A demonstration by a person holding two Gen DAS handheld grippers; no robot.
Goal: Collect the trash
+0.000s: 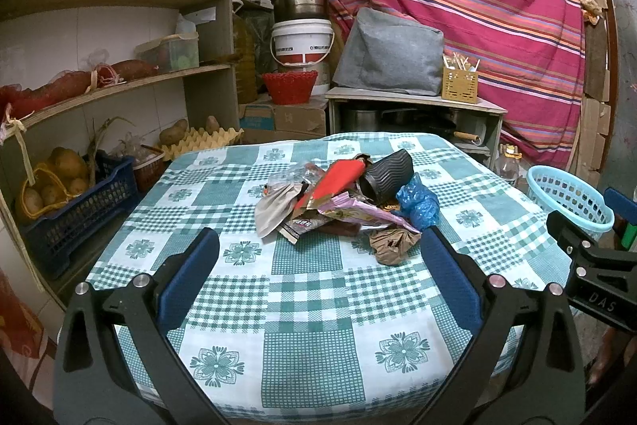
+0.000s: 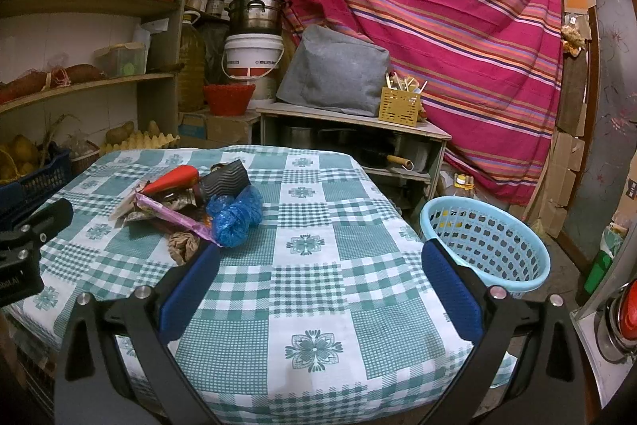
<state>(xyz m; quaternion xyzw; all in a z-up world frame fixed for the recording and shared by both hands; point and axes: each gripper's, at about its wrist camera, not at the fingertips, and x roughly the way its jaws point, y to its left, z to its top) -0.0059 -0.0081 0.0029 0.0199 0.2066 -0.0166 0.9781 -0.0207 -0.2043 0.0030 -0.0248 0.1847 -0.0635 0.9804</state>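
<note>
A pile of trash lies on the green checked tablecloth (image 1: 310, 305): a black ribbed cup (image 1: 388, 176), a red wrapper (image 1: 338, 180), a blue plastic bag (image 1: 418, 206), a pink wrapper (image 1: 358, 212) and a crumpled brown paper (image 1: 392, 243). My left gripper (image 1: 318, 245) is open and empty, just short of the pile. My right gripper (image 2: 320, 257) is open and empty over the table, right of the pile, whose blue bag (image 2: 235, 212) and black cup (image 2: 227, 180) show to its left. A light blue basket (image 2: 485, 239) stands beside the table's right edge.
Wooden shelves (image 1: 119, 82) with potatoes and a blue crate (image 1: 79, 210) stand left of the table. A low cabinet (image 1: 414, 106) with a grey cover and a yellow utensil holder (image 1: 460, 84) stands behind it. A striped cloth (image 2: 438, 6) hangs at the back.
</note>
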